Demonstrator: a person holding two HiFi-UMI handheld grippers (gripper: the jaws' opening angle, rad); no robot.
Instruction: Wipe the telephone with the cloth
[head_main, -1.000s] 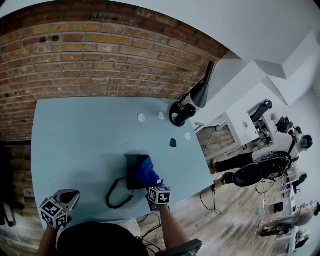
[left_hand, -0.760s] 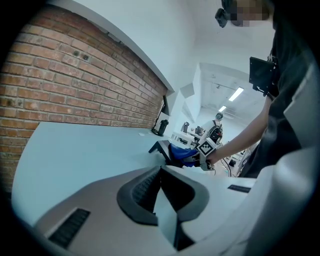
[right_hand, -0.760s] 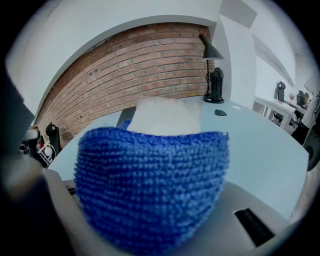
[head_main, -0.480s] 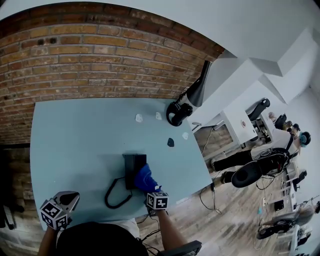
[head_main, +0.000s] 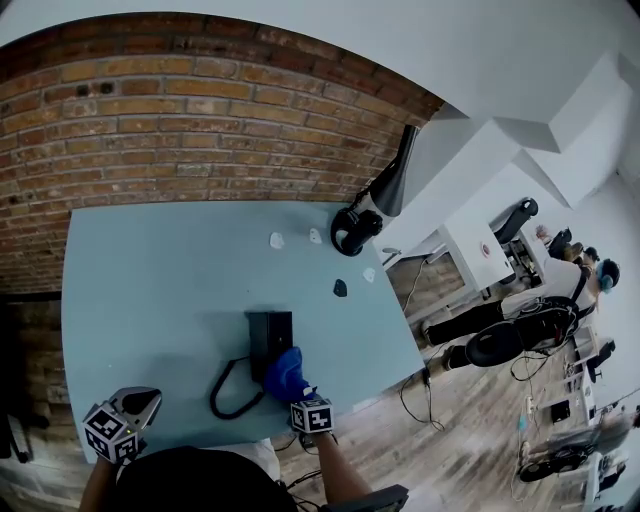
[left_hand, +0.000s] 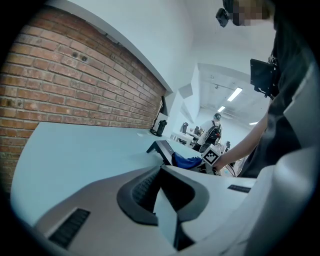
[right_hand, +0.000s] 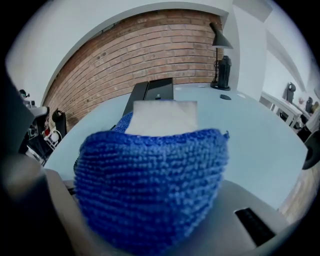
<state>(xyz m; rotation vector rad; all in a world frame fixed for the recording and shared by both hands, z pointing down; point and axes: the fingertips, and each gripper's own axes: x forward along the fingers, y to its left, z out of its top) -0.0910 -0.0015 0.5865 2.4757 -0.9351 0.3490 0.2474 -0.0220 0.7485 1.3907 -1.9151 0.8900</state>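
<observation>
Near edge of the table: black telephone lies flat, with its coiled cord looping off to the left toward the person.
Cloth: blue cloth, bunched up, rests against the telephone's near right corner; in the right gripper view its nubby weave fills the lower half of the picture, and the telephone rises just behind it.
Right gripper: right gripper has its jaws clamped on the cloth, which wraps over them and hides their tips.
Left gripper: left gripper is held at the table's near left corner, well apart from the telephone; its jaws meet at the tips with nothing between them.
Table: pale blue table, its far edge against the wall.
Small bits: two white scraps near the far edge, a dark piece nearer the telephone.
Lamp: black lamp at the far right corner.
Wall: red brick wall behind the table.
</observation>
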